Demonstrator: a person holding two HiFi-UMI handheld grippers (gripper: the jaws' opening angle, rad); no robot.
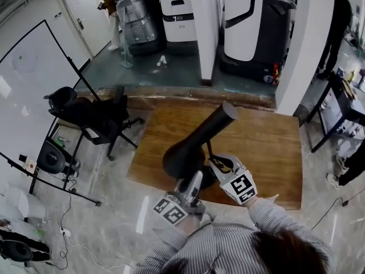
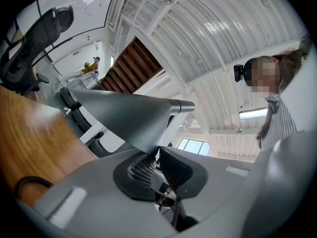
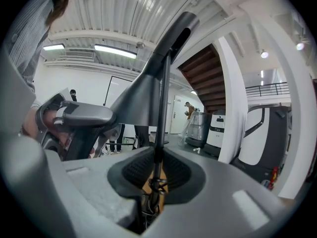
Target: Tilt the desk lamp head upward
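Clamping left tongs (image 1: pixel 194 182): clenched on the lamp head (image 1: pixel 197 141) rim, just above.
Right tongs (image 1: pixel 217 165): pinched the lamp stem (image 3: pixel 161 108), upright between them.
Head axis: ran up and away from both.

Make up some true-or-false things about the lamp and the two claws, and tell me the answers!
1. The desk lamp stands on a wooden table. True.
2. The left claw pinches the rim of the lamp head. True.
3. The right claw holds nothing. False: it is closed on the lamp's thin stem.
4. The lamp head is white. False: it is black.
5. A black office chair stands beside the table. True.
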